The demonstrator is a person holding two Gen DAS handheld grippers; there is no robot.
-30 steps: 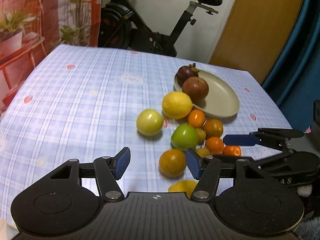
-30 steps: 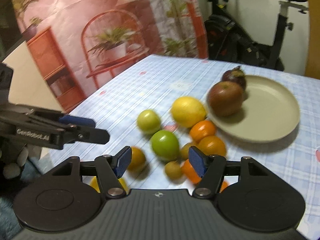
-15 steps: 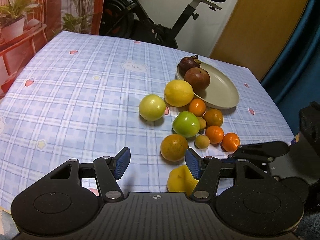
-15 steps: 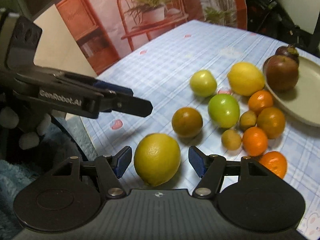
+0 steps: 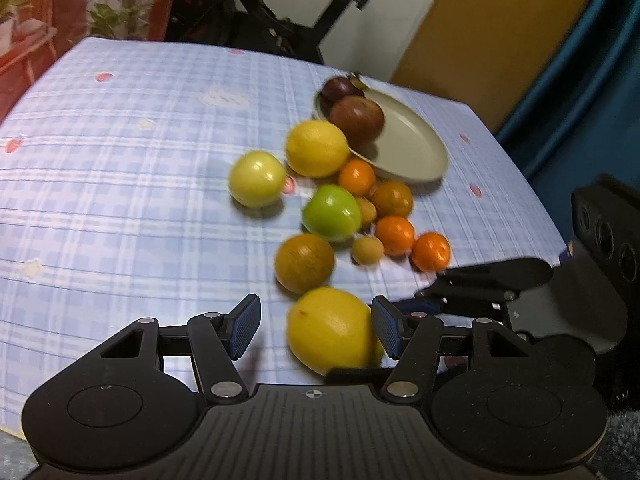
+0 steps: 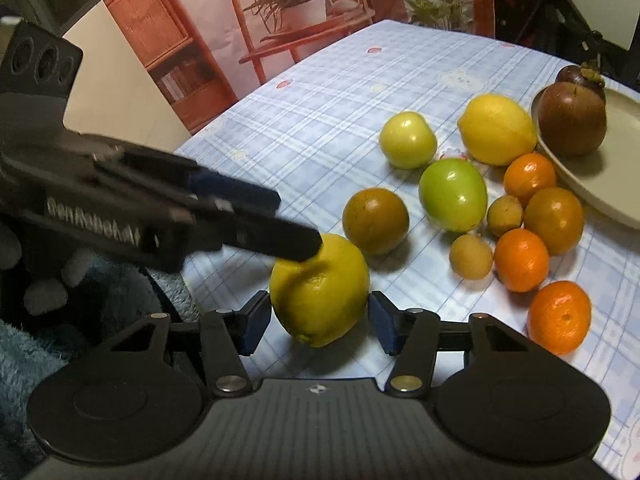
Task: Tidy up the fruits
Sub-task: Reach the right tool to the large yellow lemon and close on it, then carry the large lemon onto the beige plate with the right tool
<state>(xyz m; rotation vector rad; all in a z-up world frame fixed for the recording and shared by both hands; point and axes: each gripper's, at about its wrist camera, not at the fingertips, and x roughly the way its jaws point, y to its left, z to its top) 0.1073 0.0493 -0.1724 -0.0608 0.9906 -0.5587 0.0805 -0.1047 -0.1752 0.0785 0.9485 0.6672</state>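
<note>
While an exercise bike [image 5: 280, 20] stands behind the plaid-clothed counter [image 5: 120, 160], the right gripper [image 6: 318, 320], jaws just narrowing, brackets a glossy yellow lemon [image 6: 320, 292]; left gripper [image 5: 316, 326] released.

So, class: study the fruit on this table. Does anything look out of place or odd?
Yes. Only two dark fruits, a reddish-brown apple and a mangosteen, sit on the beige plate. The rest lie loose on the tablecloth, and the near lemon lies close to the table edge, between the right gripper pads.
</note>
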